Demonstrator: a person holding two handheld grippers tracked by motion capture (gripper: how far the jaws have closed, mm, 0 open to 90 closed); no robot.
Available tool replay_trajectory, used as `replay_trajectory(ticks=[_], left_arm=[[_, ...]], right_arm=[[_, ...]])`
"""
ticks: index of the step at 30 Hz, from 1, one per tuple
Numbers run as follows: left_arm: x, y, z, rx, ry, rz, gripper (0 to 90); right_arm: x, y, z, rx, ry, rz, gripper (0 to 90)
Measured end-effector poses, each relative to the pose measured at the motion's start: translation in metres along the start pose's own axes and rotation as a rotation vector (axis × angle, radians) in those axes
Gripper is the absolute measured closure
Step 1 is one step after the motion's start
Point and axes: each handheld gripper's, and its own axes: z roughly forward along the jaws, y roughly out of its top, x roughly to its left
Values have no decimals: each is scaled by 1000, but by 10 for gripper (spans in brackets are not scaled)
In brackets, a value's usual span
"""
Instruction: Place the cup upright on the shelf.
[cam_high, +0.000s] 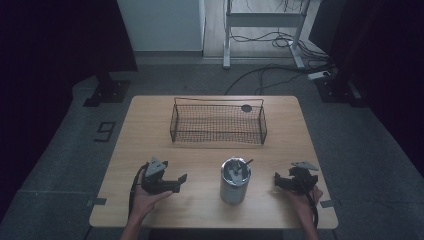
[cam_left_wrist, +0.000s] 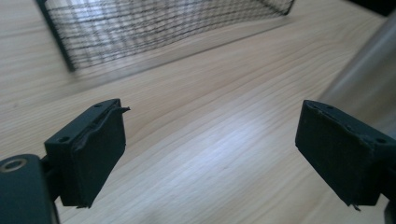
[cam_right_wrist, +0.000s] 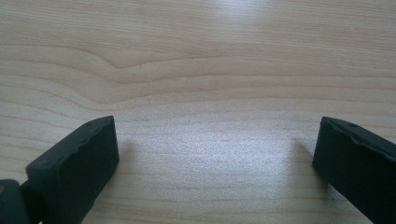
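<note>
The left gripper (cam_high: 176, 183) is resting low at the near left, its jaws standing wide apart with nothing between them — the left hand (cam_high: 145, 200) is cupping it from below. The right gripper (cam_high: 280, 181) is sitting at the near right, jaws likewise spread and empty, with the right hand (cam_high: 302, 200) gripping it from behind.

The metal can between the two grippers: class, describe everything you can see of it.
The metal can is a shiny silver cylinder standing upright on the wooden table, near its front edge. Its top is open, and something thin sticks out past the rim, too small to identify. It stands between the left gripper and the right gripper, touching neither. The wire basket sits behind it.
</note>
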Motion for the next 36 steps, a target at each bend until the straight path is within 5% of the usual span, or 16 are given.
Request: replay_trajectory(ticks=[9, 14, 21, 27, 36], left_arm=[[-11, 10, -13, -58, -60, -2, 84], [-21, 14, -20, -73, -55, 21, 84], [-32, 16, -16, -62, -68, 37, 84], [-42, 19, -12, -68, -132, 28, 81], [-58, 24, -8, -72, -146, 46, 57]], right_arm=[[0, 0, 0, 0, -2, 2, 0], [0, 0, 0, 0, -3, 3, 0], [0, 0, 0, 0, -2, 3, 0], [0, 0, 0, 0, -2, 3, 0], [0, 0, 0, 0, -3, 3, 0]])
